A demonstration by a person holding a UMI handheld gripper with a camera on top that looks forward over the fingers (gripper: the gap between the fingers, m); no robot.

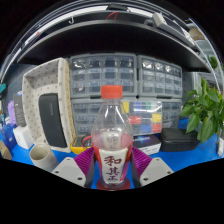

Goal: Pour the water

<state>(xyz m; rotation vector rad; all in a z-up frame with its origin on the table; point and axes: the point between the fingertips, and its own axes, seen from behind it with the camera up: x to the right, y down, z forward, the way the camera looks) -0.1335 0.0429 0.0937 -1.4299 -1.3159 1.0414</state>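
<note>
Bottle clamped upright in my gripper, held above the blue table.

Going left to right, I see a white microwave [45,100] standing on the left part of the blue table [190,152], with a pale cup [42,156] lying near the table's front edge just below it. In the middle, my gripper [112,165] has its fingers closed on the water bottle [111,135]: both magenta pads [140,160] press against its sides at the level of the white label with red characters. The bottle stands upright, its orange cap on, and looks mostly full. Behind it, racks of clear plastic drawers [130,80] run along the back of the table. Further right, a green leafy plant [206,108] rises at the right end of the table.
</note>
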